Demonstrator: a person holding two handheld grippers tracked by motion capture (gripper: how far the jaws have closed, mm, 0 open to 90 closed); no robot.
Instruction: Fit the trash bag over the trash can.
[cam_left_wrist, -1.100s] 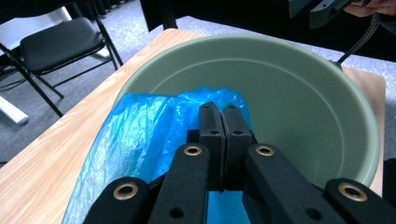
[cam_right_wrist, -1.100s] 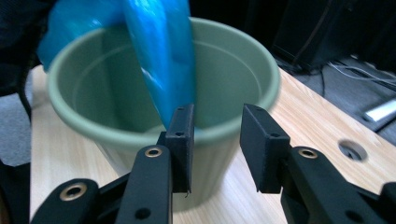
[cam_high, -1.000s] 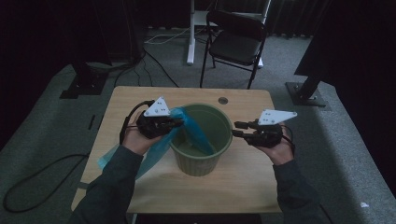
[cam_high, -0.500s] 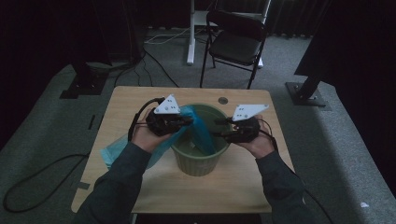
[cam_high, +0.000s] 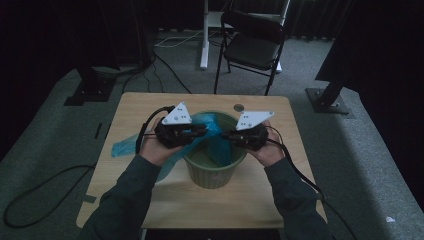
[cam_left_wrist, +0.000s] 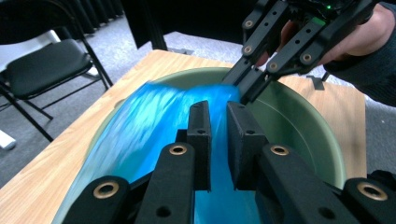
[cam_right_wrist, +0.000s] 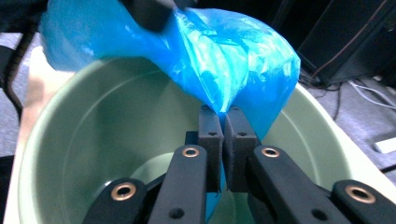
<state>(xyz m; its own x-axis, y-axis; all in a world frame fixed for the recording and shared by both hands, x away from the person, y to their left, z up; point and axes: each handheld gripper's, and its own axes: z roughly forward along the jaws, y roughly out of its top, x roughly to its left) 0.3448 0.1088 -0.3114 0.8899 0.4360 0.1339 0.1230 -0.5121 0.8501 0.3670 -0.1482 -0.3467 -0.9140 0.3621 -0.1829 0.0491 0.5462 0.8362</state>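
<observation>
Lining green bin (cam_high: 212, 167) with blue bag (cam_right_wrist: 224, 60): right gripper (cam_right_wrist: 223, 116) just clamping bag's edge, left gripper (cam_left_wrist: 218, 112) slightly parted, easing open over it, bag trailing left.

1. I can read no text, label, brand or number anywhere, on the green bin (cam_high: 215, 170), the blue bag (cam_right_wrist: 219, 60) or the table (cam_high: 150, 107) (the high view is dim).

Grippers: two are counted, the left gripper (cam_high: 197, 134) and the right gripper (cam_high: 227, 135).
Bins: one green bin (cam_high: 215, 172) is seen.
Bags: one blue plastic bag (cam_high: 212, 131) is seen.
Tables: one wooden table (cam_high: 135, 105) is counted.
Chairs: one folding chair (cam_high: 252, 47) is counted.
</observation>
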